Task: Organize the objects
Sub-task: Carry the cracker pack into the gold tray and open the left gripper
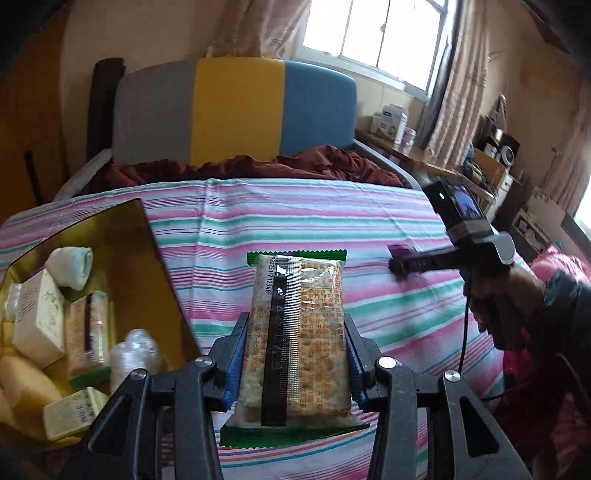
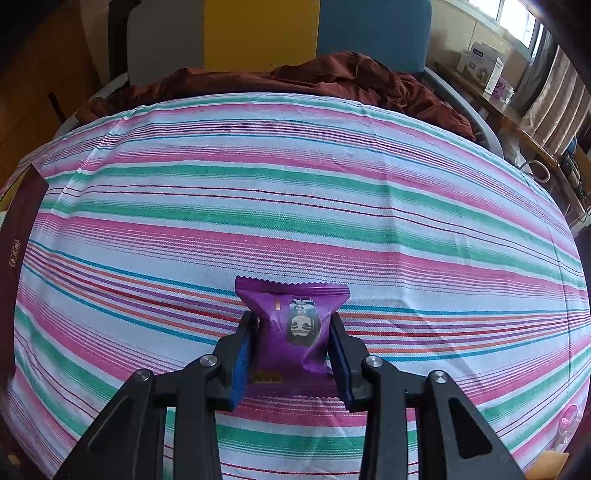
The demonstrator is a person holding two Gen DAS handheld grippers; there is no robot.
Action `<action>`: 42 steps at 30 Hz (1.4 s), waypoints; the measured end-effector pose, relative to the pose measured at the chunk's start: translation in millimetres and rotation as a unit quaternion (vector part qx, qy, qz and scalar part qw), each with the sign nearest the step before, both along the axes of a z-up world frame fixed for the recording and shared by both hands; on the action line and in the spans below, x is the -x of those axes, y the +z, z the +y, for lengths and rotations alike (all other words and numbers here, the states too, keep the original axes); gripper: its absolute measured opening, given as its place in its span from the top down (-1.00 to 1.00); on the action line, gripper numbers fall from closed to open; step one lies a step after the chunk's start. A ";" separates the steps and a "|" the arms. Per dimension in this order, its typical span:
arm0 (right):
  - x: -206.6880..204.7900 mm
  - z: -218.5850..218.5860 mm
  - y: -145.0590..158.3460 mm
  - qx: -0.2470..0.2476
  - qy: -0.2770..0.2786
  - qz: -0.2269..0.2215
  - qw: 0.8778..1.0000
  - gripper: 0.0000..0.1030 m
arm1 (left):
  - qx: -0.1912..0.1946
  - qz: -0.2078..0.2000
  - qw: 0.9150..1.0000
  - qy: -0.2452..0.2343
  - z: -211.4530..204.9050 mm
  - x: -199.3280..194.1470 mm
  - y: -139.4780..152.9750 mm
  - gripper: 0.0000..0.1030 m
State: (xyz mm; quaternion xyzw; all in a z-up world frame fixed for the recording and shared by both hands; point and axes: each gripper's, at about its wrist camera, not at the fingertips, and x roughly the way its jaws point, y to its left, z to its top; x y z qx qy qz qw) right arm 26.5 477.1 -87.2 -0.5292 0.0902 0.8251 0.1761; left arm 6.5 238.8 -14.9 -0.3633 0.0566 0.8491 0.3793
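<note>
Cracker packet (image 1: 295, 339) with the green crimped ends sits lengthwise between the blue pads of the left gripper (image 1: 295, 354), pinched across its width and, by the look of it, carried above the striped sheet (image 1: 332, 206). Its likely home is the gold-lined box (image 1: 122, 236) just to the left, where a twin packet (image 1: 86, 332) already lies among small cream cartons (image 1: 38, 314), a rolled white cloth (image 1: 72, 266) and a crumpled clear wrapper (image 1: 135, 350).

To finish this step well, I would swing the packet over the box wall before lowering it, keep it level so the crackers inside do not snap, and lay it flat alongside its twin — the free space looks narrow, so a straight drop could tip a carton. Only then should the jaws be let go.

Over on the right, the right gripper (image 2: 291, 350) is pressed tight on a small purple snack pouch (image 2: 295, 325) and angled down at the sheet; whether the pouch touches the fabric I cannot tell. A hand (image 1: 517, 295) in a dark sleeve holds that tool.

All this happens on a bed — pink, green and white stripes drawn smooth, a rumpled rust-red blanket (image 2: 332, 77) bunched at the far end. Behind it stands a headboard (image 1: 236, 110) in grey, yellow and blue panels, a bright window (image 1: 373, 33) with pale curtains, and a cluttered side shelf (image 1: 399, 140) with boxes.
</note>
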 end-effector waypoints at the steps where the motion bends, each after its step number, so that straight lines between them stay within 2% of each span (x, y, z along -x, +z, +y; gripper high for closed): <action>1: -0.2 -0.8 0.2 -0.002 0.000 0.000 1.000 0.28 | -0.007 -0.006 1.000 0.018 -11.9 8.8 3.5 0.11; 5: -2.1 -4.4 1.8 -0.006 -0.001 -0.001 1.000 0.28 | -0.015 -0.050 0.994 0.094 -54.5 50.7 4.0 0.11; 8: -2.5 -6.6 2.3 -0.014 0.002 -0.002 1.000 0.28 | -0.014 -0.088 0.986 0.144 -75.3 84.9 -2.2 0.11; 11: -2.8 -6.1 2.4 -0.015 0.003 -0.002 1.000 0.28 | -0.015 -0.136 0.976 0.170 -84.3 118.9 -10.7 0.11; 16: -2.7 -4.7 3.1 -0.015 0.006 -0.004 1.000 0.28 | 0.008 -0.139 0.972 0.191 -78.5 155.3 -15.6 0.11; 18: -2.4 -4.5 2.8 -0.016 0.007 -0.004 1.000 0.28 | 0.006 -0.162 0.964 0.211 -77.0 174.2 -21.9 0.11; 21: -1.9 -4.7 2.4 -0.017 0.008 -0.005 1.000 0.28 | -0.019 -0.211 0.946 0.246 -77.6 198.1 -35.2 0.11; 23: -1.7 -4.9 2.1 -0.017 0.008 -0.005 1.000 0.28 | -0.022 -0.219 0.940 0.262 -73.3 207.6 -40.6 0.11; 35: -1.1 -4.2 1.7 -0.017 0.009 -0.005 1.000 0.28 | -0.001 -0.238 0.930 0.280 -49.4 228.8 -68.2 0.10; 42: 0.0 -4.5 1.5 -0.018 0.011 -0.005 1.000 0.28 | 0.007 -0.234 0.933 0.273 -46.7 229.9 -72.6 0.09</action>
